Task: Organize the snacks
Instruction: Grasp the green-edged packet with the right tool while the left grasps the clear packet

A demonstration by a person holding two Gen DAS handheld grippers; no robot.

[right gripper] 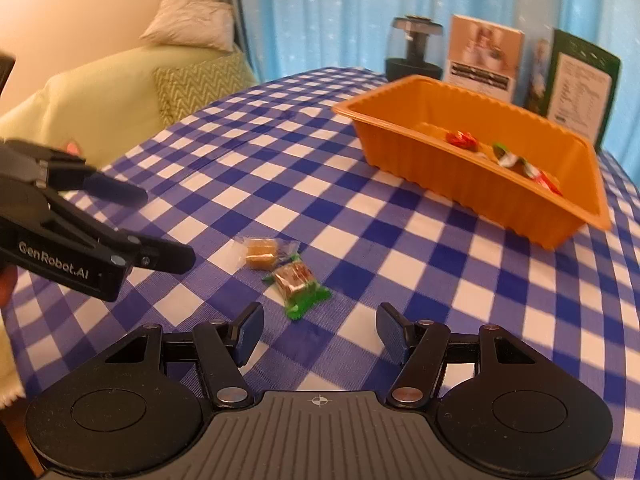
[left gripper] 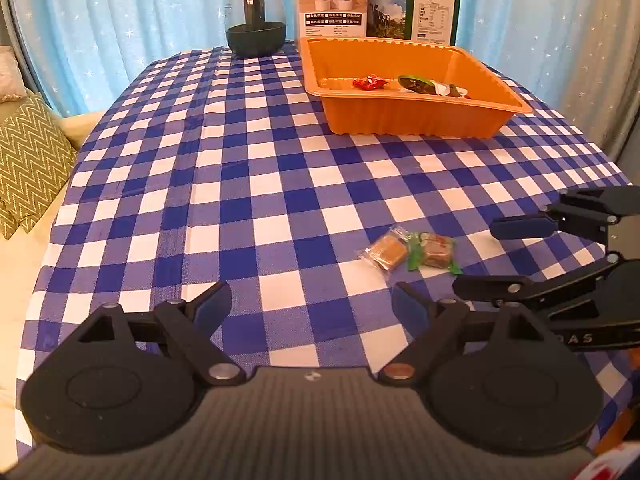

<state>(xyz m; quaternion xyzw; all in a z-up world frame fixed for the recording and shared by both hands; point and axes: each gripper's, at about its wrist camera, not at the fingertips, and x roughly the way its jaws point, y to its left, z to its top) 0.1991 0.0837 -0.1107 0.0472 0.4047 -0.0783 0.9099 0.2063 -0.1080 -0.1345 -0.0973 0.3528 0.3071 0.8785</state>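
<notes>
- The table (left gripper: 248, 184) is covered with a blue and white checked cloth, and a sofa with cushions (right gripper: 120, 92) stands beside it.
- An orange tray (left gripper: 400, 116) sits on the far part of the table. Inside it lie a red wrapped snack (left gripper: 370, 82) and a few more wrapped pieces in green, white and red (right gripper: 516, 162).
- Behind the tray stand two boxes (left gripper: 332, 4) and a dark glass jar (left gripper: 256, 20).
- The left gripper (left gripper: 312, 308) hovers over the cloth with its jaws spread wide. Nothing is between them and they touch nothing.
- The right gripper (right gripper: 320, 332) also has its jaws apart, less wide than the left one. It holds nothing, and the cloth shows between its pads.
- Two wrapped snacks lie on the cloth, well apart from the tray and touching each other: a clear-wrapped tan snack (right gripper: 262, 254) and a green-wrapped brown snack (right gripper: 298, 284). The green one lies just in front of the right gripper, not yet between its jaws.
</notes>
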